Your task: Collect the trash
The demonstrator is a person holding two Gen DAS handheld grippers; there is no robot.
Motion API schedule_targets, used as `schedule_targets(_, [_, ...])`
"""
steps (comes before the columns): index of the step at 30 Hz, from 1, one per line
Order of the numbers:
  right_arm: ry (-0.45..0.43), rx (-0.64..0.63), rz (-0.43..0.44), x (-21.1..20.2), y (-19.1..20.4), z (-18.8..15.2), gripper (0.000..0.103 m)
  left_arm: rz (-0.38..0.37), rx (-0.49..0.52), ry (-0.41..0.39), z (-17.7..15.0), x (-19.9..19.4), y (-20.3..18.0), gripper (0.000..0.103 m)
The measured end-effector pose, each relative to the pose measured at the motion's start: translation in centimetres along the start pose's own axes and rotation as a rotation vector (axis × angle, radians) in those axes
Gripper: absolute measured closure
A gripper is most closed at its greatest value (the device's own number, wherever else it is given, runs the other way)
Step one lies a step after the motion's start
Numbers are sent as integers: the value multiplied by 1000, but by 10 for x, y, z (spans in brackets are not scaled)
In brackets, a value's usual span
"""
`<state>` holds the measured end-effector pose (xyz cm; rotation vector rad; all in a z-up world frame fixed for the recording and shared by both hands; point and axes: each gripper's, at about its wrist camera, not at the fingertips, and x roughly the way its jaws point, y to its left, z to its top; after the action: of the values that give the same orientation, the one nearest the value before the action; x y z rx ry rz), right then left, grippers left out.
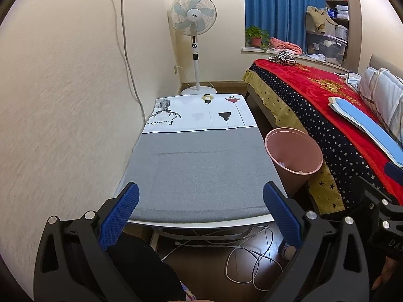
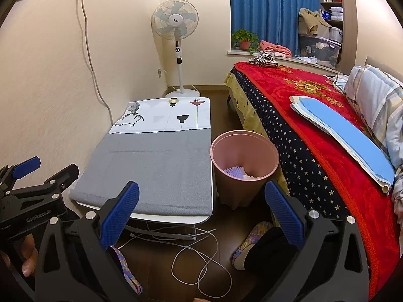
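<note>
Right wrist view: pink bin (image 2: pixel 243 162), frame centre, holds scraps.
Table (image 2: pixel 156 171): bare.
Left gripper (image 1: pixel 200 222), right gripper (image 2: pixel 201 222): spread, empty.
Progress: apparently finished.

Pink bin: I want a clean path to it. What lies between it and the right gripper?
In the right wrist view, only bare dark floor lies between the open right gripper and the pink bin; the table stands beside it.

Low table (image 2: pixel 151 171) against wall, grey cloth over it, white printed cloth at far end. Standing fan (image 2: pixel 175 22) in the corner. Bed (image 2: pixel 314 130) at right: red blanket, blue folded sheet (image 2: pixel 347 136) on top. White cable (image 2: pixel 199 259) looped on floor. Potted plant (image 2: pixel 244 39) on sill, blue curtain (image 2: pixel 272 10) behind.
</note>
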<state>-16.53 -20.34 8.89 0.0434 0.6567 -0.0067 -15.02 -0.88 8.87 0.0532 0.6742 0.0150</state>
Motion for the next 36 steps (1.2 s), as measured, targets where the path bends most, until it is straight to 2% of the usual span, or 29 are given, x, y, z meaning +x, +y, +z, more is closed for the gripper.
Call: schedule_targets(36, [-11,-21,-5,-4,5,-3,5,-5,-19,-1,-4,0,2,7])
